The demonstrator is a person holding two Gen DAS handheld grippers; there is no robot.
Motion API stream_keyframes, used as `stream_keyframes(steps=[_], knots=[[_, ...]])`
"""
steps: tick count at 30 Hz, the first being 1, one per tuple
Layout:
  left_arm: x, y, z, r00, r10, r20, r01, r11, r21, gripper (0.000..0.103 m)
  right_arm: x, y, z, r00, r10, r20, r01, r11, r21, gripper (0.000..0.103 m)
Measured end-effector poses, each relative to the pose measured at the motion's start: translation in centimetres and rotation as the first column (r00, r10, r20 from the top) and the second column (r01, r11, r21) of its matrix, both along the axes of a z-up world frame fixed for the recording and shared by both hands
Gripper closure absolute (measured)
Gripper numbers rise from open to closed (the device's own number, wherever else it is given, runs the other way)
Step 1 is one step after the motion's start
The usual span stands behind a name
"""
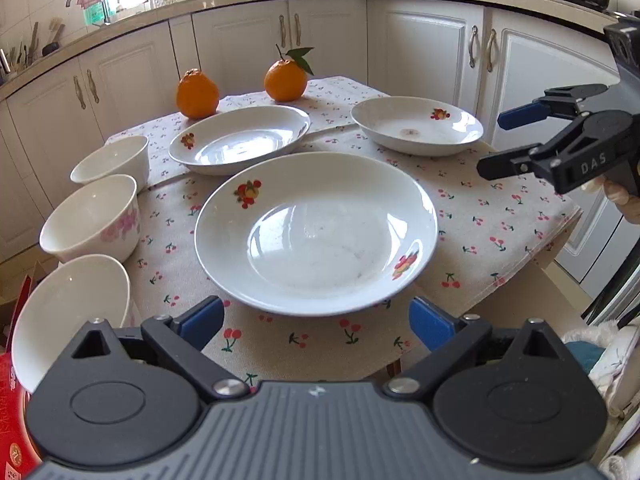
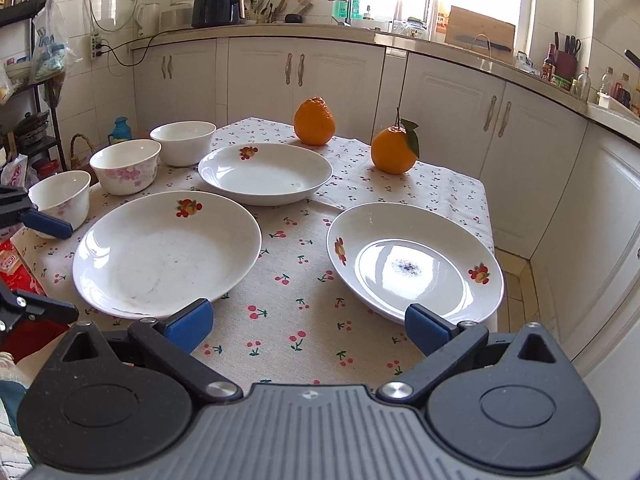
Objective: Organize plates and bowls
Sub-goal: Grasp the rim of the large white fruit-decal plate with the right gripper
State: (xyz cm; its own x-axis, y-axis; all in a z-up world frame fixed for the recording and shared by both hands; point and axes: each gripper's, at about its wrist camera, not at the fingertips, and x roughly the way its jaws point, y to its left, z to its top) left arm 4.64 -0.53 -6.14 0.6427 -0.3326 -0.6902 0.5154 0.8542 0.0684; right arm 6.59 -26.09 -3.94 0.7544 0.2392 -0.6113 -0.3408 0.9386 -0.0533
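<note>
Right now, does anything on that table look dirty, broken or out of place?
One thing: the plate on the right has a dark speckled smudge in its centre, while the other plates look mostly clean. Two oranges sit among the dishes. Nothing looks broken or spilled.

We read only "DAS", in pale raised letters on the black plastic body of the right gripper (image 1: 496, 142); other print stays too blurred.
</note>
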Motion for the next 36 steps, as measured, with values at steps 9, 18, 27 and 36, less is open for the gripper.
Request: stream_keyframes(steps=[9,18,27,36], knots=[[1.2,0.0,-2.2,1.000,0.016,-0.024,-0.016,1.000,-0.010,0.004,0.9,0.4,0.3,0.999,0.024,-0.039,-0.023,0.999,0.029,0.000],[2.0,0.3,-2.7,0.999,0.033,-0.032,-0.035,0.997,-0.065,0.000,2.6,1.7,-0.9,0.982,0.122,-0.146,-0.103,0.986,0.131,0.000],[2.1,0.3,-2.8,0.999,0.045,-0.030,-0.047,0.996,-0.070,0.000,4.6,4.0,-2.9,0.931,0.256,-0.259,-0.212,0.959,0.186,0.000],[1.7,0.5,-3.0,0.999,0.043,0.002,-0.043,0.995,-0.087,0.000,7.5,5.8,-3.9,0.894,0.322,-0.311,-0.270,0.942,0.198,0.000]])
